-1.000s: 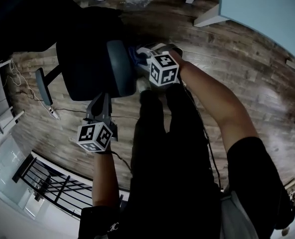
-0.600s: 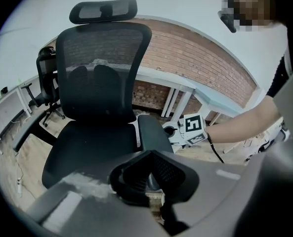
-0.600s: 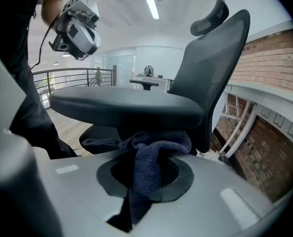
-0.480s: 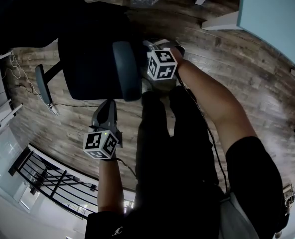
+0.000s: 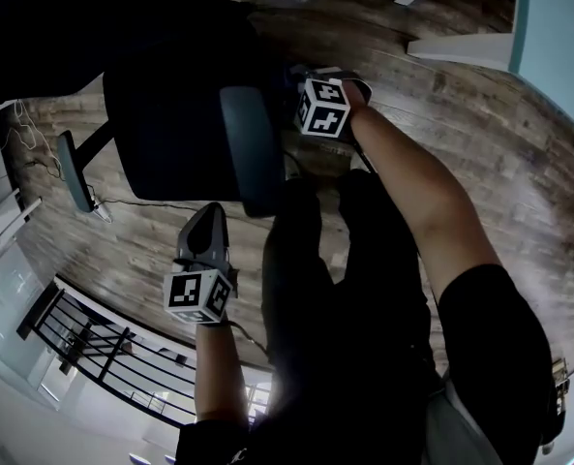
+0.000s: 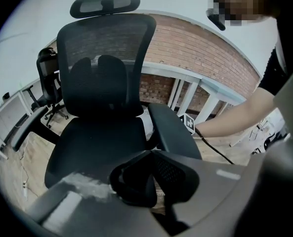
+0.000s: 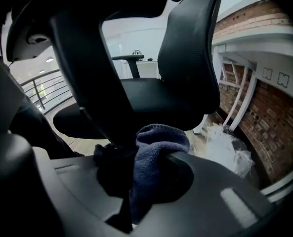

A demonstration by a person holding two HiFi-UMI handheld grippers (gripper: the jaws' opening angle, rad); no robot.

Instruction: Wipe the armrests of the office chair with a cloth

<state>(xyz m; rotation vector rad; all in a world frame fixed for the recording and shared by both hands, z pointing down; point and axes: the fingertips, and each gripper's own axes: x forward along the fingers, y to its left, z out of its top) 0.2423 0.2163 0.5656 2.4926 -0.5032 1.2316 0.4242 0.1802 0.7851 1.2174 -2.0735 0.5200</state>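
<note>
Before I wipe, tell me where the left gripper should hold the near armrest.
Probably its front end, pinched across the narrow width, coming from the front: the armrest is a long level pad pointing at the left gripper, now shut.

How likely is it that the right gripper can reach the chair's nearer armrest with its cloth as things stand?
Probably yes: the right gripper, shut on the cloth, sits close beside that armrest, with nothing visible between them.

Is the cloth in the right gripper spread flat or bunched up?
Bunched up. The cloth is a rumpled lump pinched between the jaws of the right gripper, with folds hanging down.
</note>
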